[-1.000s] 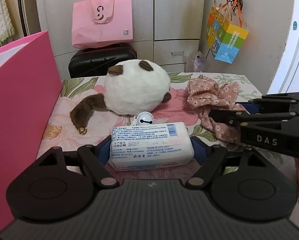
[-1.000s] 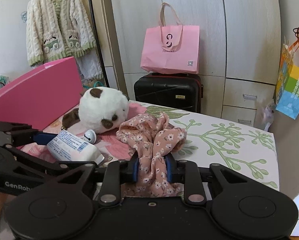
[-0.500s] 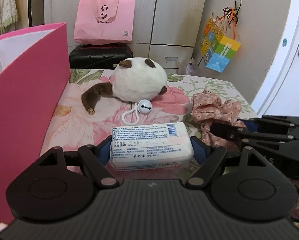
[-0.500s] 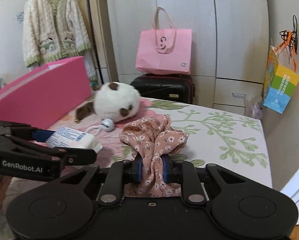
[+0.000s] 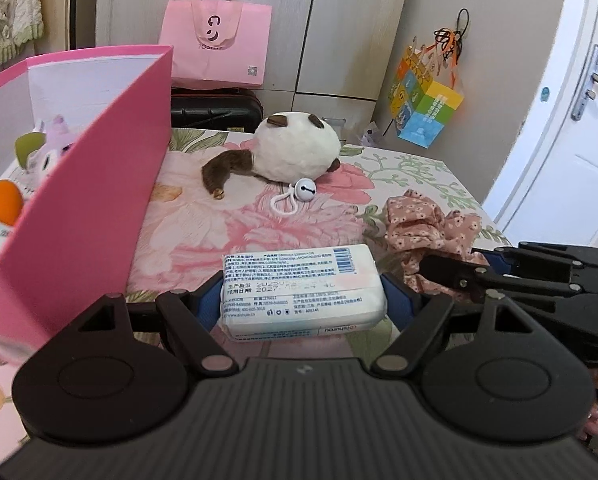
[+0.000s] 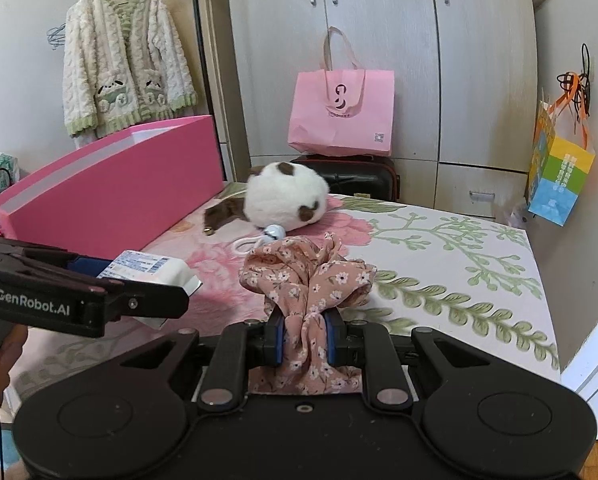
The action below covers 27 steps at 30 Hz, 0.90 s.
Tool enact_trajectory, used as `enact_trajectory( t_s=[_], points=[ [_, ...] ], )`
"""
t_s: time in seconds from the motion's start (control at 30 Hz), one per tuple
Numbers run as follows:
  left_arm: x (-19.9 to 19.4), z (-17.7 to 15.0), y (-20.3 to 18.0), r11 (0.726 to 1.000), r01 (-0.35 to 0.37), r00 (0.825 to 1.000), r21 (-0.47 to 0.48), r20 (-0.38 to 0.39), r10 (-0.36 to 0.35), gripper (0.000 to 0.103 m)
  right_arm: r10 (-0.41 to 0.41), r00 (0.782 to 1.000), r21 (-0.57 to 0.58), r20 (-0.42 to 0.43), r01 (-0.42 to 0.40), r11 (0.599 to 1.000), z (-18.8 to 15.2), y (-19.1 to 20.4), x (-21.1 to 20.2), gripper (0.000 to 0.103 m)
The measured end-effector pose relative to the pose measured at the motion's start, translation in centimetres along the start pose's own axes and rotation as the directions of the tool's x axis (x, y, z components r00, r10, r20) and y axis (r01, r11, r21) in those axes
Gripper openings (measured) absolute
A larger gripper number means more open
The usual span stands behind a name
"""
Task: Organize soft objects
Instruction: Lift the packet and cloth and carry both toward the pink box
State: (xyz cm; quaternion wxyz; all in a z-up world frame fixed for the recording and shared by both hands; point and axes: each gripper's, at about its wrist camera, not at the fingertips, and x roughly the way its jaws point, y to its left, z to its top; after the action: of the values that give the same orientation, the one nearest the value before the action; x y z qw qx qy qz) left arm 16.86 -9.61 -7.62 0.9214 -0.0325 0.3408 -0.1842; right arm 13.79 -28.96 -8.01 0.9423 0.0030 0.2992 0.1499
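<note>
My left gripper is shut on a white pack of wet wipes, lifted above the flowered table. My right gripper is shut on a pink floral cloth, which bunches up above the pads; the same cloth shows at the right of the left wrist view. A white and brown plush toy with a small white bell lies further back. The pink box stands at the left, with a plush doll and an orange ball inside.
A pink shopping bag sits on a black suitcase behind the table, in front of wardrobe doors. A colourful gift bag hangs on the right wall. A cardigan hangs at the left. A door is at the right.
Both grippers have pulled back from the plush toy and risen a little, carrying the wipes and the cloth. The inside of the pink box has come into the left wrist view.
</note>
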Motion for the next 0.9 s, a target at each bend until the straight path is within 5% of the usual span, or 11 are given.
enact_trajectory(
  t_s=[0.43, 0.57, 0.77, 0.9],
  points=[
    [-6.3, -3.5, 2.4, 0.988, 0.120, 0.988, 0.096, -0.105, -0.110, 0.079, 0.137, 0.986, 0.053, -0.093, -0.133, 0.990, -2.7, 5.6, -4.1, 0.022],
    [-8.0, -4.5, 4.7, 0.988, 0.140, 0.980, 0.059, -0.148, -0.130, 0.079, 0.259, 0.958, 0.121, -0.127, -0.244, 0.962, -2.5, 7.2, -4.9, 0.022],
    [-11.4, -4.8, 7.7, 0.994, 0.088, 0.986, 0.058, -0.148, -0.079, 0.079, 0.336, 0.929, 0.090, -0.153, -0.325, 0.941, -1.6, 11.2, -5.6, 0.022],
    [-13.5, -4.0, 9.1, 0.994, 0.098, 0.982, 0.044, -0.165, -0.090, 0.079, 0.434, 0.885, 0.082, -0.169, -0.426, 0.901, -0.4, 13.3, -5.6, 0.023]
  ],
)
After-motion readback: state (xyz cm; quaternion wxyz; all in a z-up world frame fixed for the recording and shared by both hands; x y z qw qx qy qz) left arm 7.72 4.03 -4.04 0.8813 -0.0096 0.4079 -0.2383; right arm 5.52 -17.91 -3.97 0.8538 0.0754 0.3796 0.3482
